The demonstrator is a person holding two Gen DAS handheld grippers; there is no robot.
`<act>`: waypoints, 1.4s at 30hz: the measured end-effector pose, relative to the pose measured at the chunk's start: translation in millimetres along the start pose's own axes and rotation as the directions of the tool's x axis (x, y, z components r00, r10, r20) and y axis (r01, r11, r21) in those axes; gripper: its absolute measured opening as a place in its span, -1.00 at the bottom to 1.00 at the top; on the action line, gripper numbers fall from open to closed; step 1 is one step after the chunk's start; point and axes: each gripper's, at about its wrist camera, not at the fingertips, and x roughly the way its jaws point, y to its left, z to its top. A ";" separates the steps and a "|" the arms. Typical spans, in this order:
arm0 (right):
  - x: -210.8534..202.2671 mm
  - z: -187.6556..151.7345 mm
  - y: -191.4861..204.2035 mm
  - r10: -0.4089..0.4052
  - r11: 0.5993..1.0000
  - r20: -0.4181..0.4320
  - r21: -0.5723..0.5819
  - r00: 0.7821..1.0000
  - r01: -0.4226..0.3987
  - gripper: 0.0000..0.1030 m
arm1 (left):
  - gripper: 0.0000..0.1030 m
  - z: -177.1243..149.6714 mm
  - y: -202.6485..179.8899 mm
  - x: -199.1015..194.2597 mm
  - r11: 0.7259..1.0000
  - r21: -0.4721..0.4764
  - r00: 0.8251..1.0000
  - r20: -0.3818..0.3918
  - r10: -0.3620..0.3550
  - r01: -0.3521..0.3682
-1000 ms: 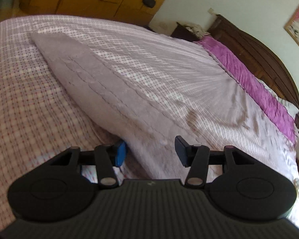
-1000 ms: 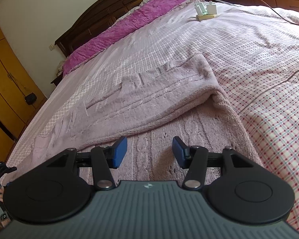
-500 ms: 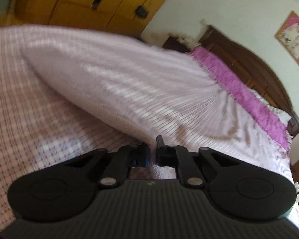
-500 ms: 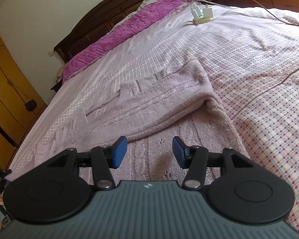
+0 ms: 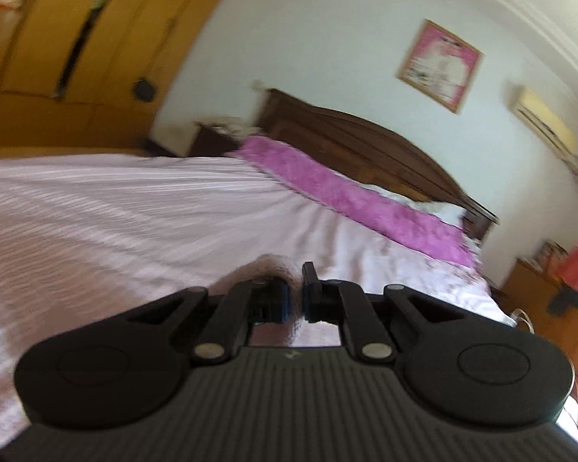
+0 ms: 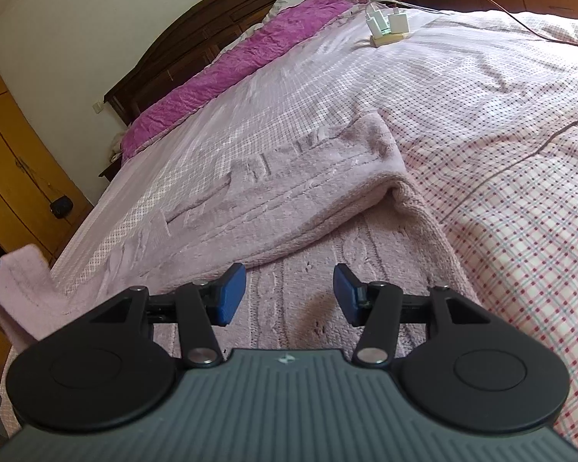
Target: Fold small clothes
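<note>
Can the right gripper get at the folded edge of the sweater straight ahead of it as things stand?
Probably yes. The right gripper hangs open just above the sweater, and the folded edge lies directly past its fingertips with nothing between. The left gripper is off to the side, shut on a sweater corner.

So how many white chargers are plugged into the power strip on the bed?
2: one charger at the strip's left end, another charger just right of it, on the power strip. More may be hidden behind.

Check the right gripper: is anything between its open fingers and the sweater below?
Nothing visible. The right gripper hangs open over the sweater, with only bare knit showing between its fingers. The charger block and cables lie far off near the pillows. The left gripper is already shut on a sweater edge.
</note>
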 end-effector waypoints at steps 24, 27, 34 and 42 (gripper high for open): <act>4.4 0.5 -4.1 0.026 1.000 -0.035 0.009 0.999 -0.026 0.13 | -0.77 -144.3 -83.3 67.0 0.964 0.156 0.865 -0.488 -0.113 0.214; 6.3 4.1 6.7 0.053 0.998 -0.043 -0.022 0.998 -0.054 0.13 | -0.52 -139.4 -81.8 62.5 0.962 0.148 0.856 -0.502 -0.126 0.229; 14.1 11.8 49.6 0.152 0.980 -0.081 -0.121 0.985 -0.161 0.13 | -0.12 -121.6 -83.8 36.5 0.948 0.218 0.856 -0.509 -0.090 0.230; 31.9 2.8 121.6 0.266 0.910 -0.204 -0.268 0.942 -0.315 0.13 | -0.12 -97.9 -56.8 5.4 0.950 0.272 0.869 -0.495 0.002 0.153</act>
